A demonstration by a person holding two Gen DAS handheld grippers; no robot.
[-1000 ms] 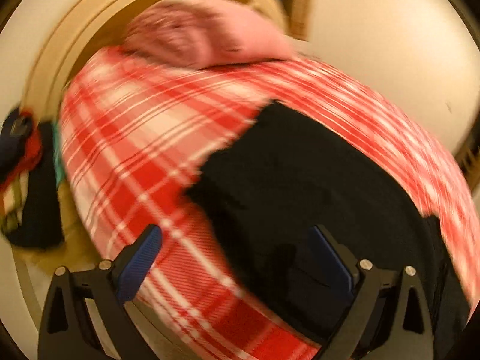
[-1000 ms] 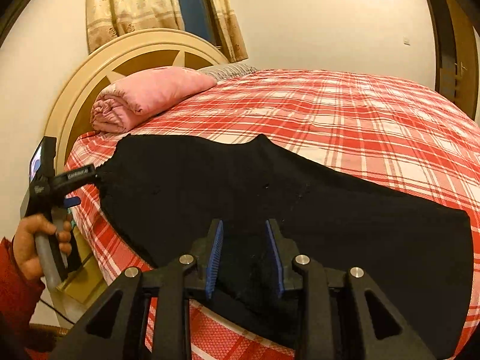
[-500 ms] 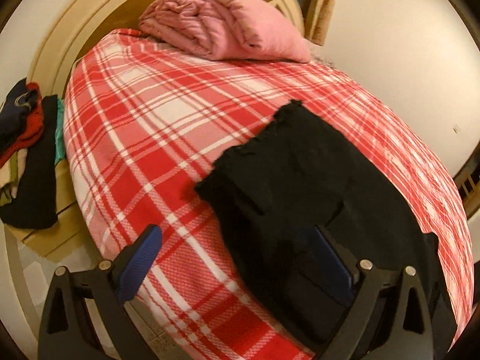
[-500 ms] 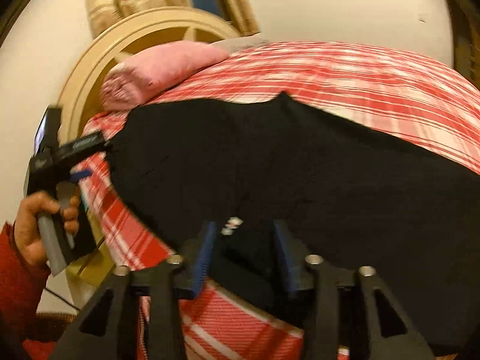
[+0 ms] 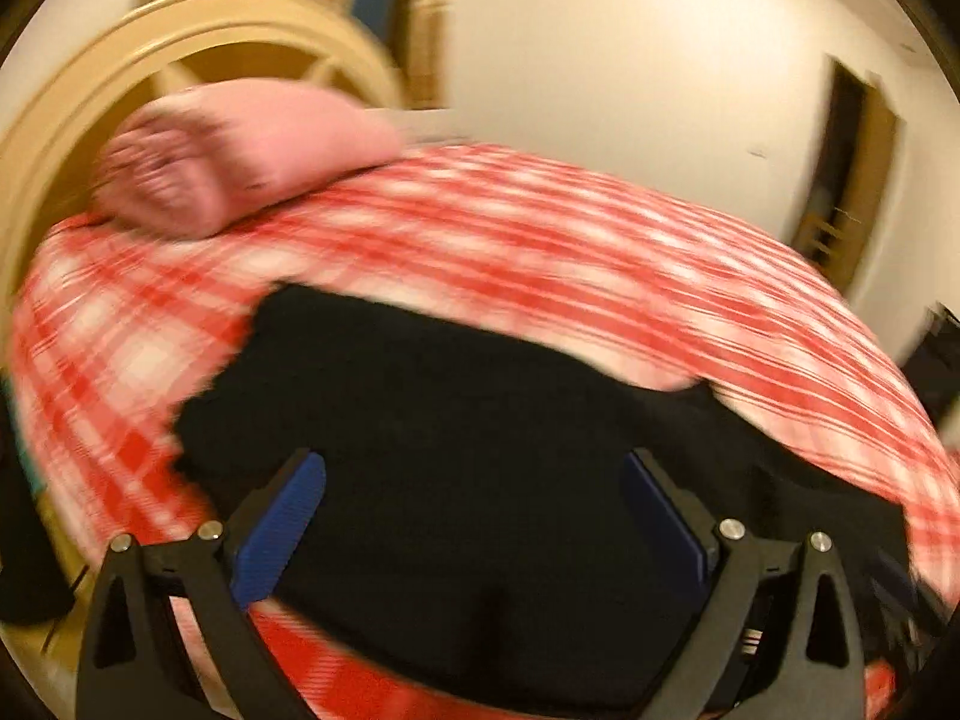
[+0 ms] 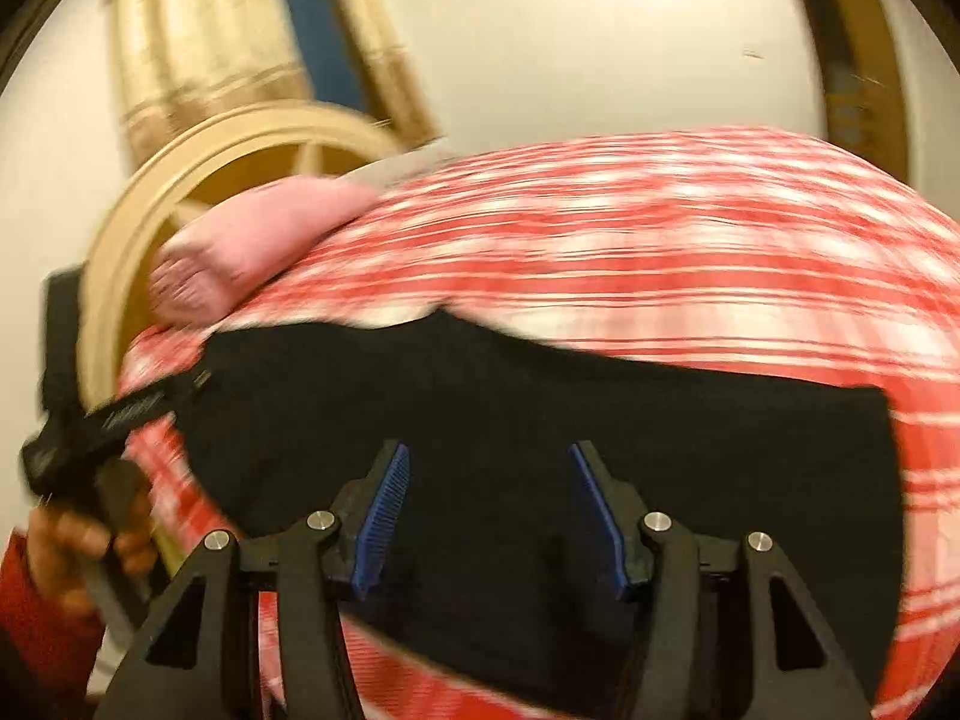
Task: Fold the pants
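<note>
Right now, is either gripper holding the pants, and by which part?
Nothing is held. The right gripper has just been opening, and its pads stand apart from the black pants. The left gripper is wide open above them.

- A home bedroom; a bed spread with a red and white checked cover fills most of both views
- A cream round-arched headboard stands at its head; a rolled pink quilt lies against it
- Pale patterned curtains hang behind; a wooden door frame breaks the plain wall
</note>
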